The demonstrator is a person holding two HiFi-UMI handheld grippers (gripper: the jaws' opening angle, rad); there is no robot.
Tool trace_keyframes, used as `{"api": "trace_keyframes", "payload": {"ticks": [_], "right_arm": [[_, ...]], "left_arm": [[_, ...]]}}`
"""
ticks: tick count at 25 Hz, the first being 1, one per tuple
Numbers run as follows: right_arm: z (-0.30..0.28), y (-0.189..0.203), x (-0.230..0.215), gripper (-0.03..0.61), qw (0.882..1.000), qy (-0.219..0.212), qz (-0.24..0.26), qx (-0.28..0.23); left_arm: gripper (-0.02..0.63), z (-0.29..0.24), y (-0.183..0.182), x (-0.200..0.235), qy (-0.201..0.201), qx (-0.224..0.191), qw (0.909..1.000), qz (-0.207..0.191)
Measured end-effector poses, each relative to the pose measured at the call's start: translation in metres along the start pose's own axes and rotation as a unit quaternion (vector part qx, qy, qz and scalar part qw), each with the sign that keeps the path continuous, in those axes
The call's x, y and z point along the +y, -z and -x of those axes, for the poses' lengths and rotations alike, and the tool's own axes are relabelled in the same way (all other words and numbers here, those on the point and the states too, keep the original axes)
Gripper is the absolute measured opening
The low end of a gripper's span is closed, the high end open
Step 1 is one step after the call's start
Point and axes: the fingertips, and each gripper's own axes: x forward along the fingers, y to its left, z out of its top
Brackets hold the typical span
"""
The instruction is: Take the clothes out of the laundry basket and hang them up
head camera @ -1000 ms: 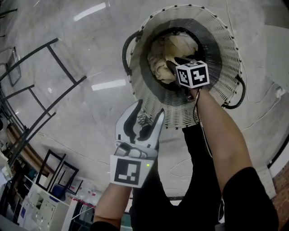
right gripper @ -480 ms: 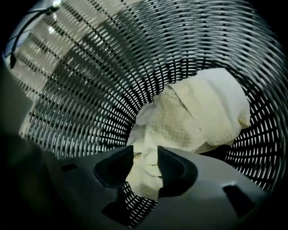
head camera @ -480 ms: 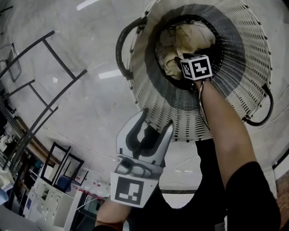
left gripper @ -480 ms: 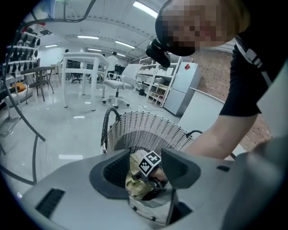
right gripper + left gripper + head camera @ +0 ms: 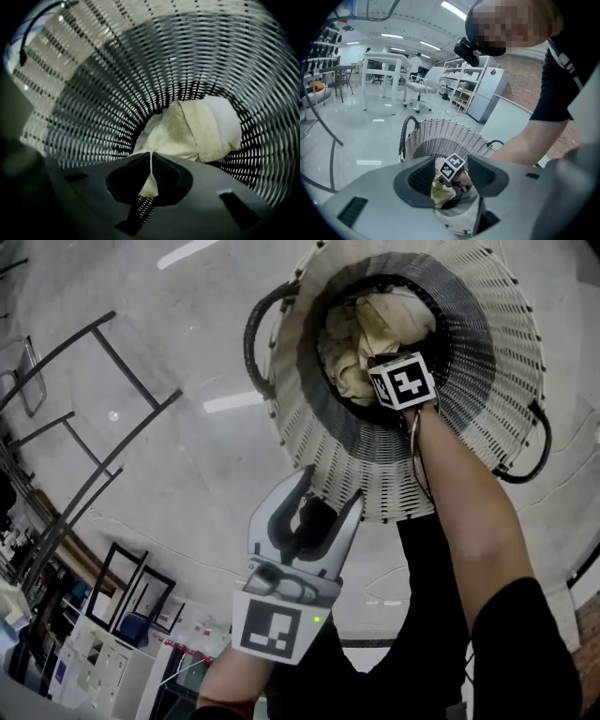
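Woven-slat laundry basket (image 5: 473, 418): cream-white upper band, dark grey lower band, black handles (image 5: 255, 334) at its 9 and 4 o'clock. Inside, cloth (image 5: 187, 131) pale cream-yellow, white part at 2 o'clock. Light grey left gripper (image 5: 330, 488), black pads (image 5: 281, 498). Grey right gripper (image 5: 150, 157), marker cube (image 5: 403, 381) black-and-white squares. Glossy pale grey floor (image 5: 169, 456). Black sleeve (image 5: 525, 652).

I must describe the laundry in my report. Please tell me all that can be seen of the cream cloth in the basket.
The cream cloth looks like soft woven fabric, pale yellow with a whiter part. It lies crumpled at the bottom of the slatted laundry basket, against its wall. The right gripper is shut on a thin fold at its near edge.
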Motion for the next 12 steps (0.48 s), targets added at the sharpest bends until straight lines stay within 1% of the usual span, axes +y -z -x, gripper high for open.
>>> {"api": "trace_keyframes", "payload": {"ticks": [4, 7, 10, 12], "right_arm": [[0.054, -0.031, 0.015, 0.014, 0.997, -0.039, -0.033, -0.058], [0.100, -0.056, 0.034, 0.014, 0.992, -0.064, -0.032, -0.104], [0.148, -0.077, 0.050, 0.012, 0.984, -0.082, -0.043, -0.149], [0.179, -0.091, 0.060, 0.012, 0.978, -0.094, -0.053, -0.179]], "left_arm": [[0.207, 0.018, -0.026, -0.012, 0.005, -0.012, 0.9999, -0.002], [0.207, 0.035, -0.039, -0.022, 0.016, -0.007, 0.9997, -0.019], [0.207, 0.052, -0.052, -0.026, 0.022, -0.009, 0.9991, -0.035], [0.207, 0.063, -0.062, -0.026, 0.019, -0.018, 0.9990, -0.035]]}}
